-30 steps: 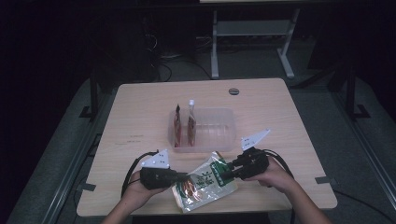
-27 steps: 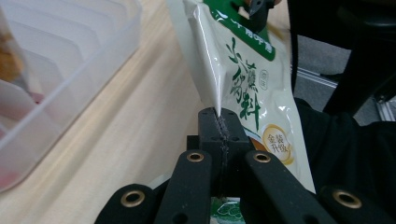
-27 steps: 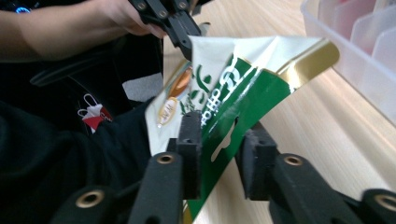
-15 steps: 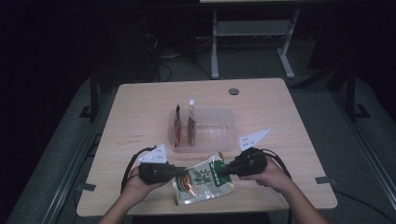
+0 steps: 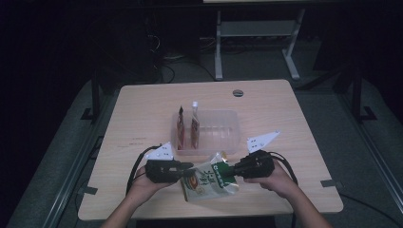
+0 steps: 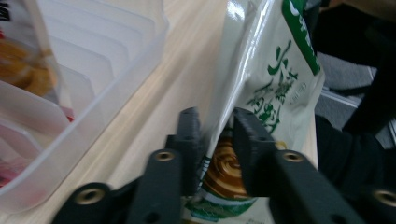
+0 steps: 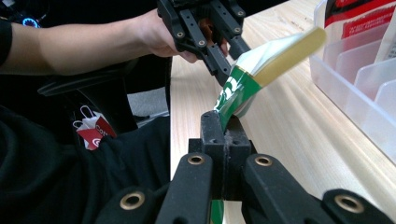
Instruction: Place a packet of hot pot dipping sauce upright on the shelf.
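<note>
A white and green snack pouch (image 5: 208, 179) hangs between both grippers just above the table's front edge. My right gripper (image 5: 227, 170) is shut on its green top edge (image 7: 233, 100), and in the right gripper view the jaws (image 7: 224, 123) are pressed together on it. My left gripper (image 5: 187, 167) is at the pouch's other end. Its jaws have just been opening, and in the left gripper view (image 6: 217, 121) they stand apart with the pouch (image 6: 266, 70) between them. The left gripper (image 7: 229, 59) also shows far off in the right gripper view.
A clear slotted plastic bin (image 5: 223, 142) stands just behind the grippers, with two pouches (image 5: 181, 127) (image 5: 195, 124) upright in its left slots. A round cable cap (image 5: 238, 92) sits near the table's far edge. A metal frame (image 5: 256, 33) stands on the floor beyond.
Both hands stay nearly where they were. The pouch has shifted slightly between the grippers.
</note>
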### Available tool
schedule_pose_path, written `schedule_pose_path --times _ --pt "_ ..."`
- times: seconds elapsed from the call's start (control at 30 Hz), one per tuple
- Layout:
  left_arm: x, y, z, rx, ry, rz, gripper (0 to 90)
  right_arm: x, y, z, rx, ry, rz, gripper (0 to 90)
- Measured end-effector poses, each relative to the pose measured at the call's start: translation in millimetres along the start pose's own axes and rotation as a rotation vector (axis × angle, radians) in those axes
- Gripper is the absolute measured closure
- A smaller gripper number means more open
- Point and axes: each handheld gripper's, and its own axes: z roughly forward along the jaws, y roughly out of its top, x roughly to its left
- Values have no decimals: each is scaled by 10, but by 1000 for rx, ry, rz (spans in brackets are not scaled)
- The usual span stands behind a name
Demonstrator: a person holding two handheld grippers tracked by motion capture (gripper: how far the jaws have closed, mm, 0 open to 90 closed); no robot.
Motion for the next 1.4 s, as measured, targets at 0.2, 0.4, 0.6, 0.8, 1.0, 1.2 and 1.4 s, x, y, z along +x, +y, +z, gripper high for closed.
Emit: schedule_pose_path --times 0.2,0.4,0.6,0.8,1.0,1.2,1.4 --pt "8 -25 -49 5 52 -10 460 -9 11 -35 -29 -5 7 900" --pt "12 -64 -110 15 63 -21 414 -11 33 -123 -96 2 11 900" --pt "13 -118 -162 33 58 -31 391 11 89 -213 -134 -24 -11 900" --pt "28 -168 -191 63 45 -40 333 51 152 -309 -159 -64 -21 900" --pt "46 -184 -193 69 48 -46 271 91 249 -381 -193 -76 -48 900" --pt "61 -208 -164 101 49 -42 193 95 346 -458 -231 -91 -58 900" --pt "68 -218 -146 112 54 -45 140 81 440 -528 -252 -115 -64 900"
